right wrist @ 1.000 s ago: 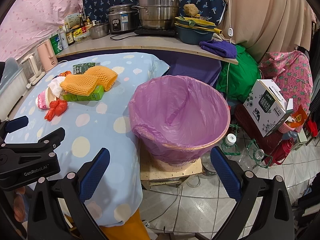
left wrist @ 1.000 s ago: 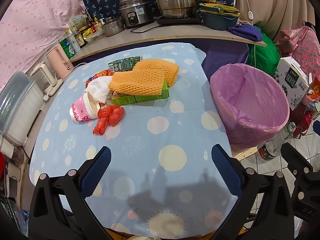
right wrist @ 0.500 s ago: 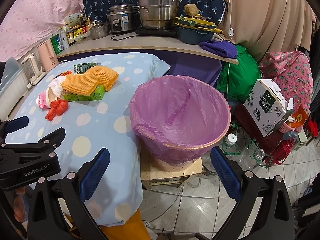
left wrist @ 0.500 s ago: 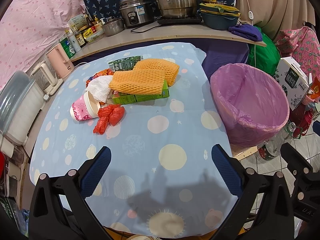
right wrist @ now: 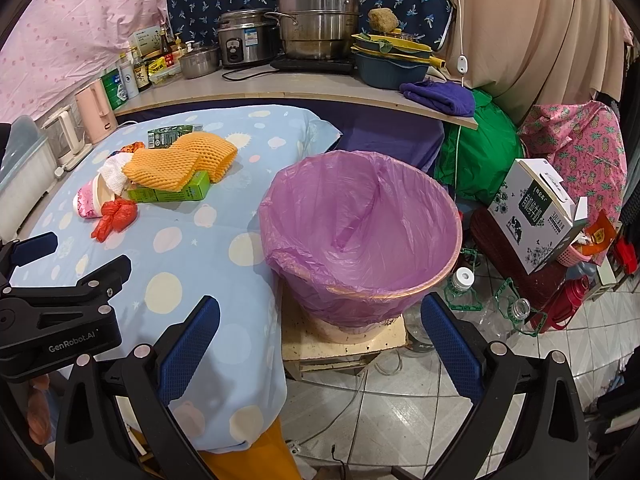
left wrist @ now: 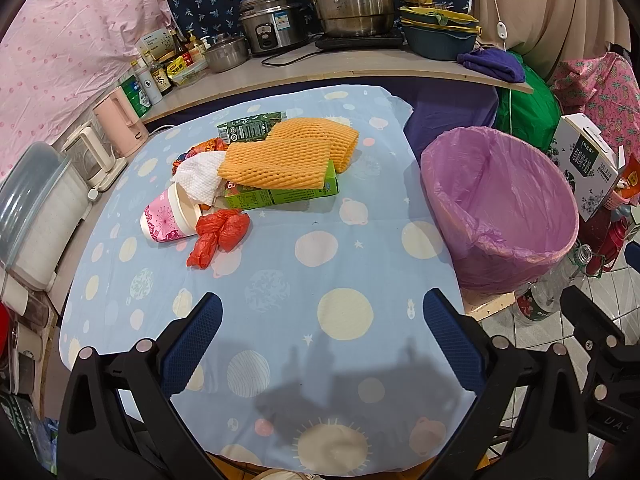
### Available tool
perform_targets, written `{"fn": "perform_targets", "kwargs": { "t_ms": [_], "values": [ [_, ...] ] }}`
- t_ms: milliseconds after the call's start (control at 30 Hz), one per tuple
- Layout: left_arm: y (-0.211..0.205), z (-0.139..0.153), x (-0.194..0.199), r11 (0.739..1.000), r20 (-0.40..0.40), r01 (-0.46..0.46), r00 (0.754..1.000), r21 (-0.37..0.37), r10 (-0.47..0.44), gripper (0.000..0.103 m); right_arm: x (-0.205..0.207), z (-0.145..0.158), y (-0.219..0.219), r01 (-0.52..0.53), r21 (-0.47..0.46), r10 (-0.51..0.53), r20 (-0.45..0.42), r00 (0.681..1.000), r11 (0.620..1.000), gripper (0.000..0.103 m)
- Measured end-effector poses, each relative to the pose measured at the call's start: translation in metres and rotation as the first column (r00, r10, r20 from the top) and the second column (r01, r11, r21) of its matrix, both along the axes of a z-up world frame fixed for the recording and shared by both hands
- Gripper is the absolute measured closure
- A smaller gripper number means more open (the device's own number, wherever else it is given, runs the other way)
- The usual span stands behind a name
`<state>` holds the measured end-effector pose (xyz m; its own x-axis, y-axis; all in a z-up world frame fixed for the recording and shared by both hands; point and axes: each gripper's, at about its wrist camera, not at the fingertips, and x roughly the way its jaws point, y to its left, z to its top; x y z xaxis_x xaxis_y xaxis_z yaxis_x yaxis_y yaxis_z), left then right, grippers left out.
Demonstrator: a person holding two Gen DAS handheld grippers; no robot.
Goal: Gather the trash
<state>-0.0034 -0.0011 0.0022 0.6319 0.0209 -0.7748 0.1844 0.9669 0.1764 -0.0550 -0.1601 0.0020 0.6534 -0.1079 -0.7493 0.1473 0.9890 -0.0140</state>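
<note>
Trash lies in a heap on the blue polka-dot tablecloth [left wrist: 312, 280]: orange foam netting [left wrist: 280, 158] over a green carton [left wrist: 280, 196], a white tissue [left wrist: 198, 178], a pink paper cup [left wrist: 164, 220] on its side, a crumpled red plastic bag [left wrist: 218, 236] and a dark green packet [left wrist: 248, 130]. A bin lined with a purple bag [left wrist: 500, 208] stands off the table's right edge. My left gripper [left wrist: 320, 340] hovers open over the near table, well short of the heap. My right gripper [right wrist: 320, 344] is open, empty, in front of the bin [right wrist: 360, 232].
A counter [left wrist: 360, 68] behind the table carries steel pots, a rice cooker, bottles and a blue basin. A pink kettle [left wrist: 120, 120] and appliances line the left. A printed box [right wrist: 536, 216], plastic bottles [right wrist: 460, 284] and bags crowd the tiled floor right of the bin.
Both grippers stay open; the views have barely shifted, with the right wrist view drifting slightly.
</note>
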Motion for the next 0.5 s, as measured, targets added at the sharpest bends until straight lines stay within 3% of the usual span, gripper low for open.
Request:
{"fn": "perform_targets", "kwargs": {
  "t_ms": [500],
  "values": [
    [0.0001, -0.0005, 0.0006, 1.0, -0.001, 0.0, 1.0, 0.0, 0.0, 0.007, -0.001, -0.0012, 0.0046, -0.002, 0.001, 0.002, 0.001, 1.0, 1.0, 0.007]
  ]
}}
